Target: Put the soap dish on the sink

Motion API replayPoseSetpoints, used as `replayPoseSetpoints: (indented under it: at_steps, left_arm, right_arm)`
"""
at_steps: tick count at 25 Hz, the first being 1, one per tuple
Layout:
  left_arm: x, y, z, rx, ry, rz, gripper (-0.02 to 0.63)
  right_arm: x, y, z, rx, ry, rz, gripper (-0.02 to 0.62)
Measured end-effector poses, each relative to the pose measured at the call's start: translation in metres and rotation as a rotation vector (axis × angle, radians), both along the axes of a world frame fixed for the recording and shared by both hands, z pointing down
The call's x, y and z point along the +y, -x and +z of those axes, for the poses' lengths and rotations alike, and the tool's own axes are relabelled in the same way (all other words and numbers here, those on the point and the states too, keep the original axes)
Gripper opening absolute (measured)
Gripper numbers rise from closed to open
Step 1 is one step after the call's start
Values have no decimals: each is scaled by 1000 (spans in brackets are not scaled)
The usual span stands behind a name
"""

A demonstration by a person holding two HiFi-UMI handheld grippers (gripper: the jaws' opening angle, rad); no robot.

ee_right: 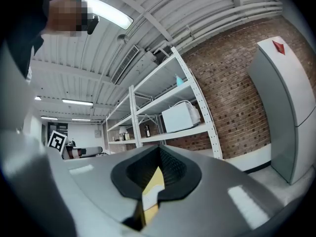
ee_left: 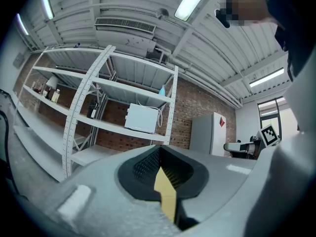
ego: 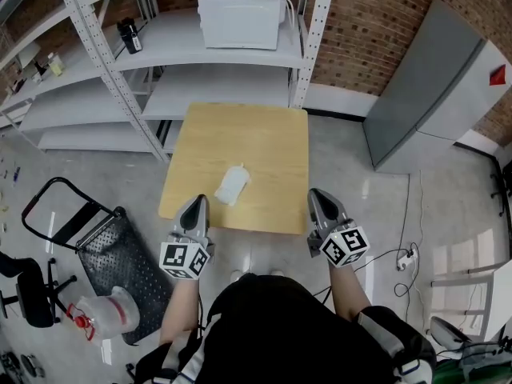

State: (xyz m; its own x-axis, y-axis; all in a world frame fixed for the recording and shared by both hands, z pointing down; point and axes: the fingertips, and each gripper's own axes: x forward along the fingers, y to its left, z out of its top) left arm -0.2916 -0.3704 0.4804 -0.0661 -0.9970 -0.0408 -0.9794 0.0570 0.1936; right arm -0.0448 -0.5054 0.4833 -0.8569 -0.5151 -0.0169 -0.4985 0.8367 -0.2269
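The left gripper [ego: 194, 206] and right gripper [ego: 320, 201] both had their jaws pressed together, empty, at the table's [ego: 264, 134] near edge. The soap dish [ego: 233, 185] lay just beyond the left one. Reaching in unopened could shove it off.

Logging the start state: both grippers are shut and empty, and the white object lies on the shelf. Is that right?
Not quite: the place is wrong. The white object lies on the wooden table, as the head view shows. The rest holds: the left gripper and the right gripper are both shut and empty.
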Motion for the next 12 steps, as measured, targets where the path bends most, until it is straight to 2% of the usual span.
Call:
replayPoseSetpoints:
  at_steps: [5,12]
  left_arm:
    - [3,5,3,-5,10,1,0]
    - [-3,4,4,0,2,-3,0]
  right_arm:
    - [5,11,-3,-9,-3,-12,6]
    - [-1,6,1,0,8,-10,6]
